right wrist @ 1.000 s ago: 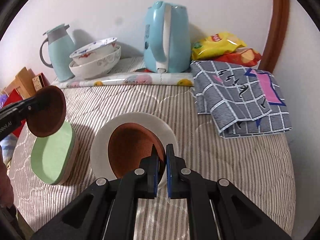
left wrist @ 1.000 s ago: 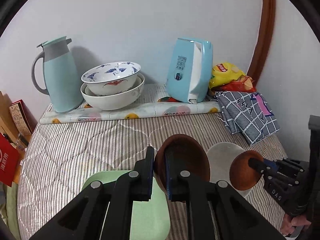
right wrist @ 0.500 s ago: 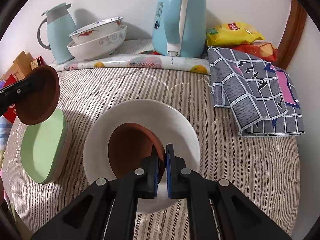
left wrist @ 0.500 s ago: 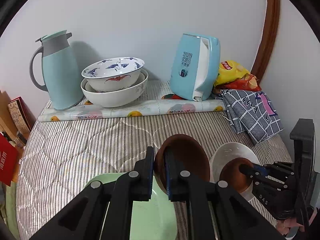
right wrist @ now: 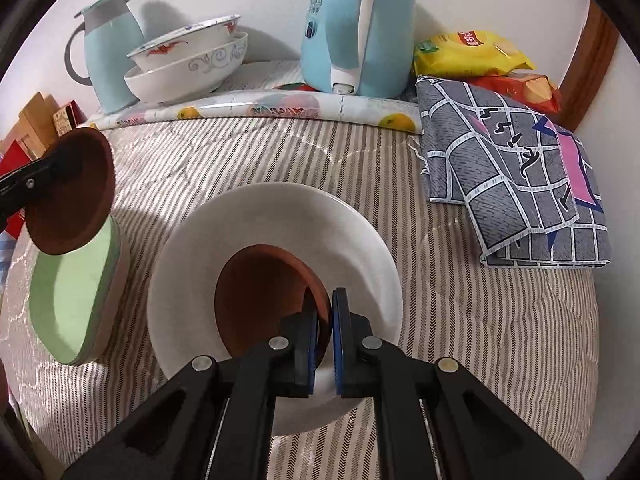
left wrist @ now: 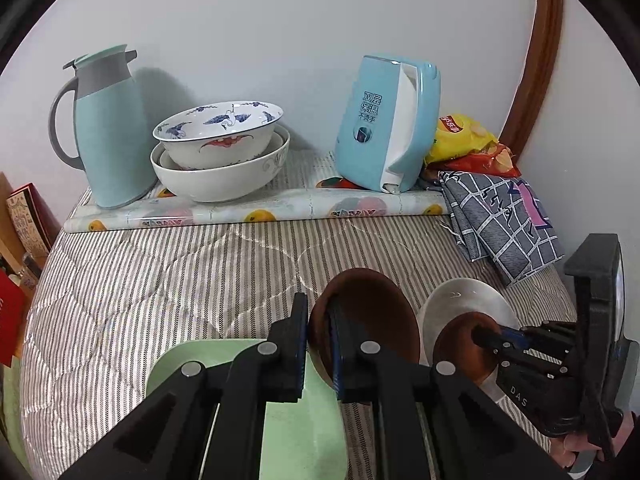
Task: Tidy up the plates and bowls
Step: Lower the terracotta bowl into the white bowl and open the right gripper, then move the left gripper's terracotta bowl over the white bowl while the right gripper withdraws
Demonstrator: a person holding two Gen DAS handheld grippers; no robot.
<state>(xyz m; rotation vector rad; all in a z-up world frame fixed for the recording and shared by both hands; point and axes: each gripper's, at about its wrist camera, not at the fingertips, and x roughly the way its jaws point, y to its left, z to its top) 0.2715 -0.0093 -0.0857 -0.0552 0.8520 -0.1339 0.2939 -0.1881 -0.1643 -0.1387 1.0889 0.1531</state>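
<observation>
Brown saucer [right wrist: 268,300] on white plate [right wrist: 280,216] pinched by right gripper [right wrist: 324,312], left gripper [left wrist: 318,320] clamps second brown saucer [left wrist: 372,312] over green dish [right wrist: 76,296], blue kettle [left wrist: 384,124] reads 双层保温.

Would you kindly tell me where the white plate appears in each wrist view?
Left wrist view: white plate at lower right, under the right gripper.
Right wrist view: white plate at centre, ahead of the fingers.
Shared landmark: blue kettle at the back wall.
</observation>
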